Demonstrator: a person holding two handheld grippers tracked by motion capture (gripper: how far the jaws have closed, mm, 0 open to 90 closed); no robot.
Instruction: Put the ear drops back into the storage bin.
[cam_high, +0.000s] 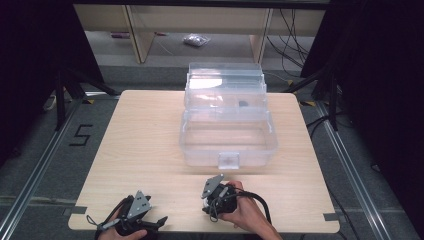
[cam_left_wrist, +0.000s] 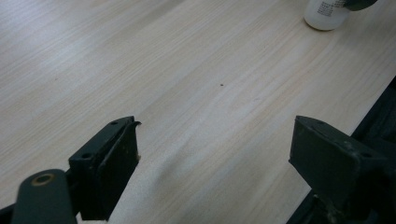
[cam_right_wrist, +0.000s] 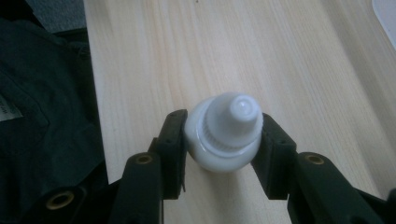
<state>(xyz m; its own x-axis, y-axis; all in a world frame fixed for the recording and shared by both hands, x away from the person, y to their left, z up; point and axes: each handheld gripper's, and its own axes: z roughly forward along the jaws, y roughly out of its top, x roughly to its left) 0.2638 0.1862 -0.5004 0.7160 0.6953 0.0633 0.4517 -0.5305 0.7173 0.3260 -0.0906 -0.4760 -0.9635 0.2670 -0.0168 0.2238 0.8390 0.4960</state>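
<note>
Two grippers sit at the near edge of our table (cam_high: 150, 145), and only one has work in it. Our right gripper (cam_right_wrist: 223, 140) is clamped on a small white bottle (cam_right_wrist: 226, 133), one jaw on each side of its rounded body just below the ribbed cap, with the bottle standing on the wood close to the table edge. Our left gripper (cam_left_wrist: 215, 154) has its jaws wide apart over bare wood, holding nothing; the same bottle's base shows far off at the top of its view. Well beyond both, mid-table, stands the clear plastic box (cam_high: 227, 135), lid thrown back. We judge the main risk is the grip itself: the jaws bite on a curved, smooth shoulder, so the bottle could squirt upward or tilt out as we lift. A drop near this edge could roll it off the table.
</note>
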